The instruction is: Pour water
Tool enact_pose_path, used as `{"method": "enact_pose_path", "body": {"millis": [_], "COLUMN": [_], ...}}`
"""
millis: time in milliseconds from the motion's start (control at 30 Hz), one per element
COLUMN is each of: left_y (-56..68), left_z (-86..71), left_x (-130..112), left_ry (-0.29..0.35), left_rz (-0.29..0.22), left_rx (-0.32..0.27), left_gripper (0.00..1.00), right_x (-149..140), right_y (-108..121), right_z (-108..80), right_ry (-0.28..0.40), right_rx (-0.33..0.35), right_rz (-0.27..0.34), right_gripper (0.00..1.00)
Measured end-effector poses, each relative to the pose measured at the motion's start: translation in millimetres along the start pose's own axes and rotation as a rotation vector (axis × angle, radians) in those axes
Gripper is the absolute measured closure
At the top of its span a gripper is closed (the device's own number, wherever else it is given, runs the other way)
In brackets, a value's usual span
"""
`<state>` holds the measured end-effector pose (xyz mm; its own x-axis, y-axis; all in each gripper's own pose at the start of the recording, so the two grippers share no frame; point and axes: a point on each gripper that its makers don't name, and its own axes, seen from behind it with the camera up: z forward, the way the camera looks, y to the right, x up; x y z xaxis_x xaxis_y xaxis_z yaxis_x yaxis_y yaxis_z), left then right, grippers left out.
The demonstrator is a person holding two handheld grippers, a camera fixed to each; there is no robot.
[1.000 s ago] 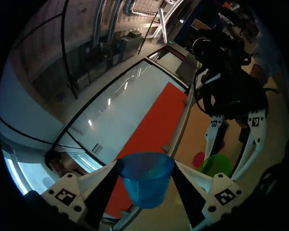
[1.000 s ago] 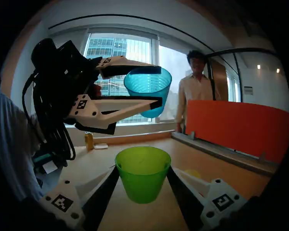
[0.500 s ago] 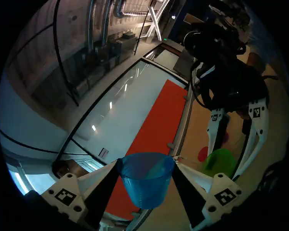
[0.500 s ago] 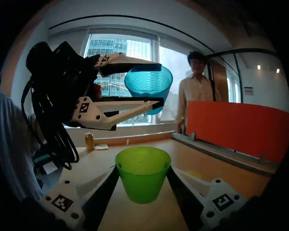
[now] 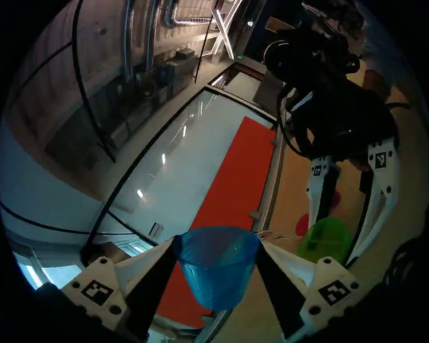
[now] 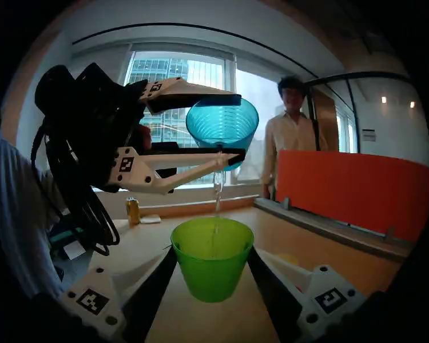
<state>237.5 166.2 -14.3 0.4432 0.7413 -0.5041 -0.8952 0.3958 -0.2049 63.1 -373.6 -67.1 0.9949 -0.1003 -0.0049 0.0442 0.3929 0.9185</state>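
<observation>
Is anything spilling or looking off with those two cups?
Nothing stands out. A thin stream of water falls from the tilted blue cup straight into the green cup below; I see no puddle on the table.

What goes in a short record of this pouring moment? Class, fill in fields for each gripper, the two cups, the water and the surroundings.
Left gripper: shut on the blue cup, held raised and tipped
Right gripper: shut on the green cup, upright, below the blue cup
Water: thin stream falling from the blue cup's rim into the green cup
Surface: wooden table beneath the green cup
Background: can at the table's far edge, orange partition, person standing behind
</observation>
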Motion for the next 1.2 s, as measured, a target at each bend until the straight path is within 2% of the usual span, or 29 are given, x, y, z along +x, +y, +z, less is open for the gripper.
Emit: {"method": "enact_pose_path", "body": {"millis": [867, 1200], "left_y": [-2.9, -3.1], "left_z": [-2.9, -4.4], "left_x": [5.9, 7.3], "left_ry": [-0.005, -0.007], "left_rz": [0.108, 0.164], "left_rx": [0.011, 0.020], "left_gripper": [0.11, 0.11], "right_x": [2.4, 2.3], "right_y": [4.3, 6.6], "right_z": [-2.4, -1.0], "right_ry": [0.003, 0.003], "right_rx": [-0.014, -0.022], "right_rz": [-0.013, -0.015], "right_gripper": [0.12, 0.12]}}
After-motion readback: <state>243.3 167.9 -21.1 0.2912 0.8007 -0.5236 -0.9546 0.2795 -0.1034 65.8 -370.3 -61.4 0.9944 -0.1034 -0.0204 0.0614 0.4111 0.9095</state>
